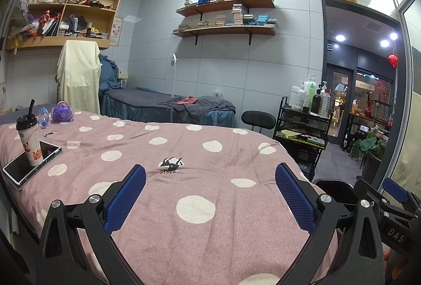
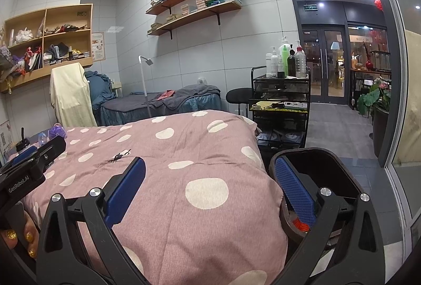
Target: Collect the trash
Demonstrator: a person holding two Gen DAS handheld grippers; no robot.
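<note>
The left gripper (image 1: 210,195) and right gripper (image 2: 210,190) hover with fingers spread wide, empty, over a pink dotted bed (image 1: 210,208). A black scrap (image 1: 171,165) lies ahead on it; a cup (image 1: 29,139) stands on a tablet (image 1: 15,169) at left. A black bin (image 2: 329,171) sits beside the bed, and shelves (image 1: 226,31) line the wall.

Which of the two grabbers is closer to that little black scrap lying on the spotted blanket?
Left. The left gripper points straight at the black scrap, just ahead of its open fingers. The right gripper sits off to the scrap's right, near the bed's edge, farther away.
</note>
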